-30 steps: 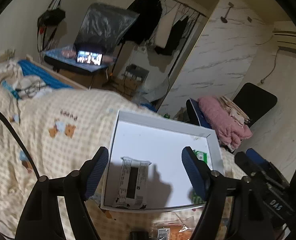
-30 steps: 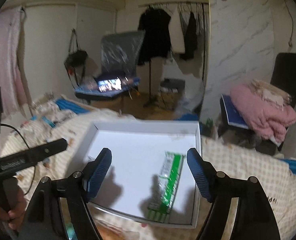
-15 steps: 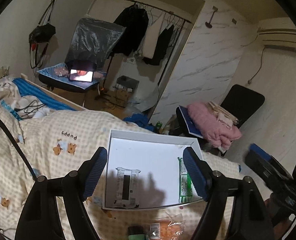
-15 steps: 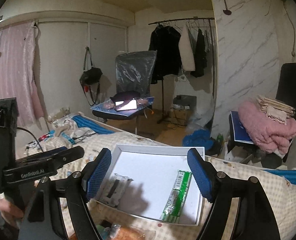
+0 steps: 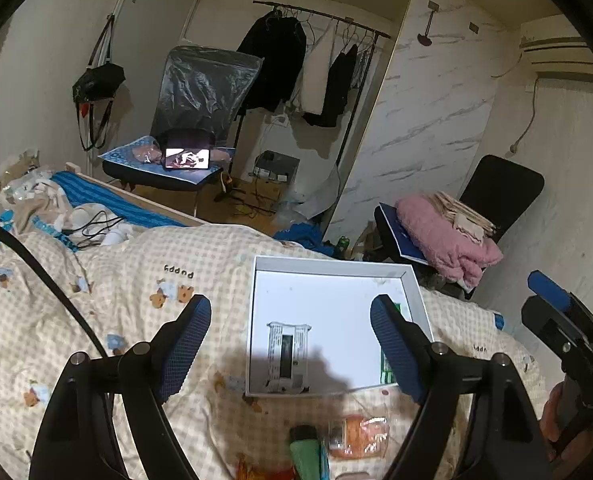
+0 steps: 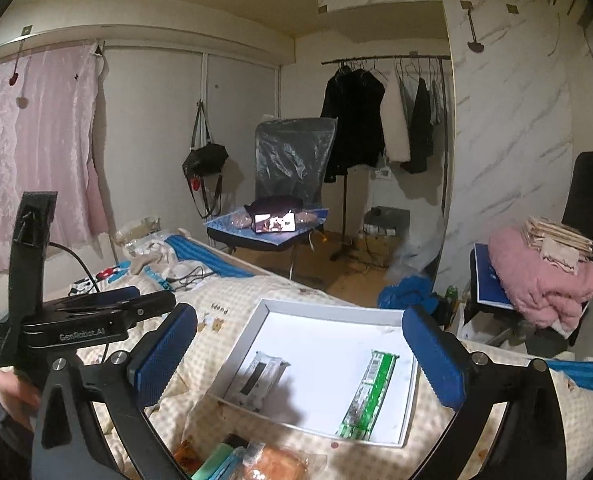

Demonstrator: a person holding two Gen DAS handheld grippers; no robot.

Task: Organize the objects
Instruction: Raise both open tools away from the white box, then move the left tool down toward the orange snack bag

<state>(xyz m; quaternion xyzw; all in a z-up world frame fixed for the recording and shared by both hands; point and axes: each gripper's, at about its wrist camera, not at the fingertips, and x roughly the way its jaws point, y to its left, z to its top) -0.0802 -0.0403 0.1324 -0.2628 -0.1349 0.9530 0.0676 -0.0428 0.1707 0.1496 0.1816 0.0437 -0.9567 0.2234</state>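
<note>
A white shallow box (image 5: 332, 266) (image 6: 328, 310) lies on the checked bedspread. In it lie a white packet with a black stripe (image 5: 287, 354) (image 6: 258, 376) at the left and a long green packet (image 6: 370, 392) (image 5: 385, 366) at the right. An orange snack bag (image 5: 358, 436) (image 6: 274, 464) and a green object (image 5: 305, 450) lie on the bed in front of the box. My left gripper (image 5: 290, 354) is open and empty, above the box's near edge. My right gripper (image 6: 296, 364) is open and empty, raised above the box.
The checked bedspread (image 5: 136, 280) covers the bed, with cables and clutter (image 5: 76, 220) at its far left. Beyond stand a chair with a lit phone (image 5: 187, 158), a clothes rack (image 5: 312, 64) and a chair with a pink blanket (image 5: 444, 236).
Both grippers have pulled back and risen from the box. More of the room and the items in front of the box now show. Both packets lie where they were.
</note>
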